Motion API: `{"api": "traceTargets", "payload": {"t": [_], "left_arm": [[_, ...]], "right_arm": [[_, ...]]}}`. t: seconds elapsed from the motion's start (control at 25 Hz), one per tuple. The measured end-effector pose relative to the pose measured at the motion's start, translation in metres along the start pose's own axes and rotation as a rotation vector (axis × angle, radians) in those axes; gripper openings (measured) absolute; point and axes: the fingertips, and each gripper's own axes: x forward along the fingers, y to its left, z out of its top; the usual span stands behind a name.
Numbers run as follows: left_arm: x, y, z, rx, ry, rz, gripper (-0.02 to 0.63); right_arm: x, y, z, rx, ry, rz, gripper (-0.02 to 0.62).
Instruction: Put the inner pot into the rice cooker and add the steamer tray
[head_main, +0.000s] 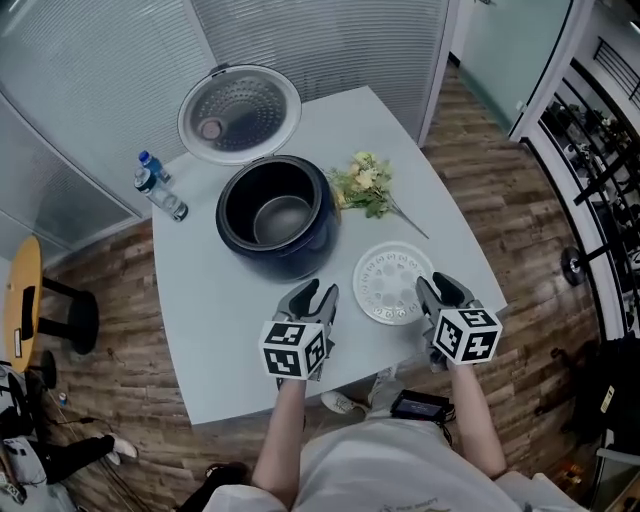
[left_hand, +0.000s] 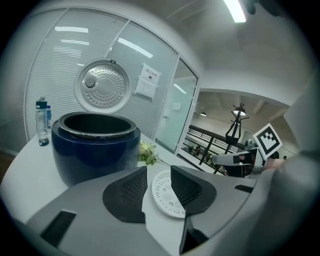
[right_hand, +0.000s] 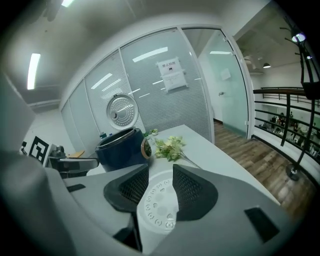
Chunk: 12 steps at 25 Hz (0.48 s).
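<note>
We look down on a pale grey counter (head_main: 230, 340) with rounded corners, standing on a brown wood-plank floor (head_main: 515, 235). Behind it run glass partition walls (head_main: 90, 70) lined with fine blinds; a paper notice (right_hand: 171, 75) is stuck to one pane. To the right a black railing (head_main: 600, 150) edges the room, and at the left a stool (head_main: 22, 300) with a yellow top stands on the floor.

At the back of the counter sits the dark blue rice cooker (head_main: 275, 215), its round lid (head_main: 240, 112) thrown open behind it. Inside we see dark walls and a grey bottom; we cannot tell whether that is the inner pot or the cooker's own well. A water bottle (head_main: 160, 190) stands to its left, and a bunch of pale flowers (head_main: 365, 185) lies just to its right.

The white steamer tray (head_main: 395, 283) lies flat on the counter in front of the flowers, near the front edge. The left gripper (head_main: 315, 296) hangs just left of the tray, its jaws partly apart with nothing between them. The right gripper (head_main: 440, 288) is at the tray's right rim, its jaws likewise partly apart and gripping nothing; the tray shows through the gap, lying on the counter beneath.
</note>
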Motion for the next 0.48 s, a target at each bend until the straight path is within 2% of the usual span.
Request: {"api": "traceTargets", "payload": {"t": [0.48], "left_arm": [[0.069,-0.003,-0.055,-0.064,0.133,0.033,0.141]], "right_arm": [[0.039,-0.078,-0.052,0.021,0.156,-0.038,0.149]]}}
